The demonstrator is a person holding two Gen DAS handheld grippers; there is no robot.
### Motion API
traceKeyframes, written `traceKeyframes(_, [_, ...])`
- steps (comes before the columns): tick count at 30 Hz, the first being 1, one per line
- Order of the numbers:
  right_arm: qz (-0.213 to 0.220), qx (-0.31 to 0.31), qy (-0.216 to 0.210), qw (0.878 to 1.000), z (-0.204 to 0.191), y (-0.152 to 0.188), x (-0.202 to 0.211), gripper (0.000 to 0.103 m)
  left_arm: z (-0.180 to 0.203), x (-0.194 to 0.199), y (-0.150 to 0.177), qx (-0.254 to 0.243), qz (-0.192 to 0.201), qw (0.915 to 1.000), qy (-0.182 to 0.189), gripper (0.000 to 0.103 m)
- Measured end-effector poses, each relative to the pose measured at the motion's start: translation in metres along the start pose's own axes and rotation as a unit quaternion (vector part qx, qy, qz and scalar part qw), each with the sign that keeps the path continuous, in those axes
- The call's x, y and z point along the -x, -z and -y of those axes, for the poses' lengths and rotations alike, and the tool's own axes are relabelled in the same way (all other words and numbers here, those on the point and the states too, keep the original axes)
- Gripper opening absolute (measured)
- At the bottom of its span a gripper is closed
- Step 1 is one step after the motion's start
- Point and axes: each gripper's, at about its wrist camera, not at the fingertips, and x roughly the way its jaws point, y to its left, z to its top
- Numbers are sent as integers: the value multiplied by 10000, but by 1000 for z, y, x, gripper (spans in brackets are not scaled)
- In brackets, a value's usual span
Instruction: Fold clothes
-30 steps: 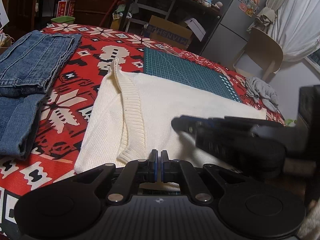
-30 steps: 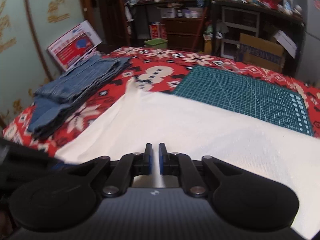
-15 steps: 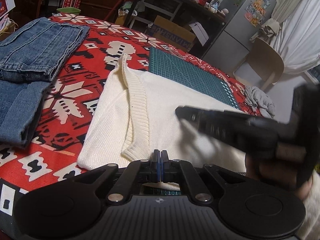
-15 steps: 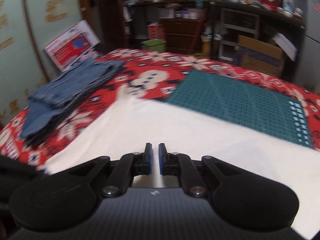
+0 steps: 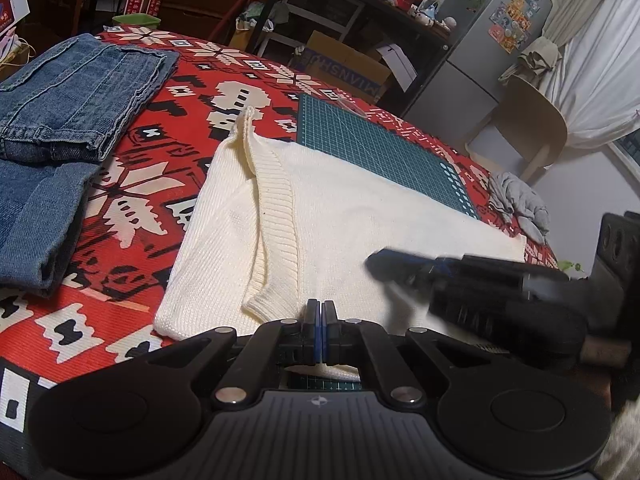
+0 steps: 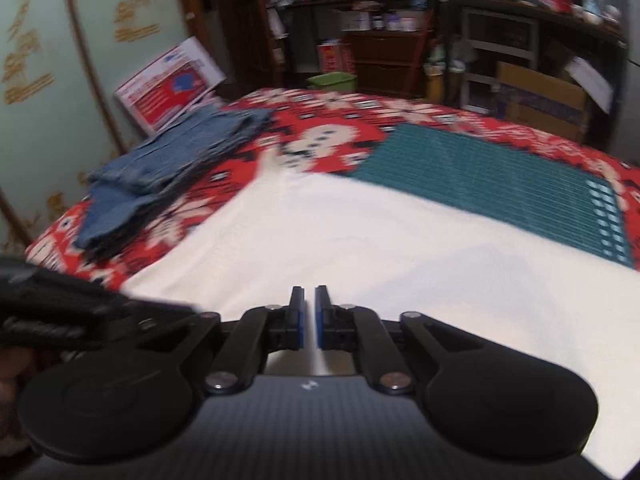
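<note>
Cream sweater (image 5: 360, 216) spread flat on the red patterned surface (image 5: 132, 184), far edge overlapping the green cutting mat (image 5: 372, 148). Folded jeans (image 5: 60, 108) well left of the sweater. Left tongs (image 5: 320, 312) clenched at the sweater's near hem. Right tongs (image 6: 307, 312) closing over the sweater, a narrow gap showing, nothing visibly gripped.

A lived-in home room: at 1 o'clock in the left wrist view stands a fridge (image 5: 476, 40) covered in magnets, with a white curtain (image 5: 592, 72) and a wooden chair (image 5: 528, 124) beside it. Cluttered shelves (image 6: 504, 36), a cardboard box (image 6: 540, 96) and folded jeans (image 5: 68, 92) on the patterned desk cloth (image 5: 192, 92) say the same.
</note>
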Motion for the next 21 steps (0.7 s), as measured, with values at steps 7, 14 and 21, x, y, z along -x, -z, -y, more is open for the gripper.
traceKeyframes(7, [137,-431,450,9980,28,-8,1,8,0,0,0,6,-1,10000,11,3])
traceKeyframes(14, [-117,321,-303,9990,-23,18,15,8,0,0,0,-3,-5,10000,4,3])
traceKeyframes(21, [-42,129,-111,9998,-11,26,29,7,2,1,0,-40,-14,10000,-27,3])
